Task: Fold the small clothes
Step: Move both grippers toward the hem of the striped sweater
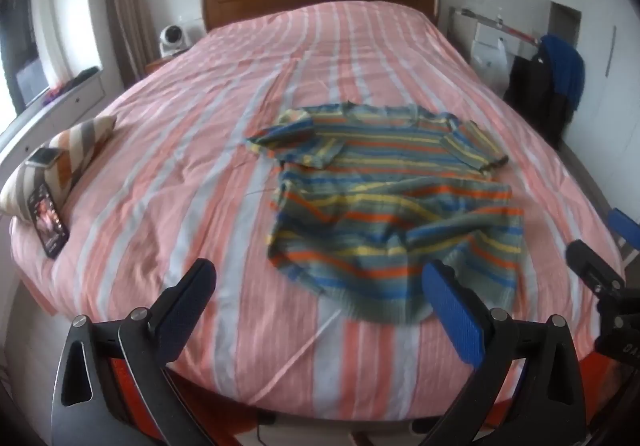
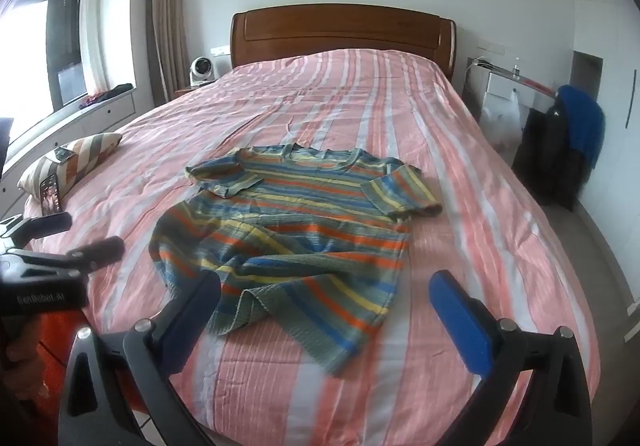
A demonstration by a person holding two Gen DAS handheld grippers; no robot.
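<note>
Currently both hand-held grippers, left hand-held gripper (image 1: 320,294) and right hand-held gripper (image 2: 326,296), spread empty; striped shirt (image 2: 296,221) rumpled ahead on bed (image 2: 460,149), awaiting flattening.

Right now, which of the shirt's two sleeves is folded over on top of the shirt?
The sleeve on the pillow's side. It is flipped inward across the striped shirt, while the other sleeve lies spread flat, sticking out over the bedspread.
</note>
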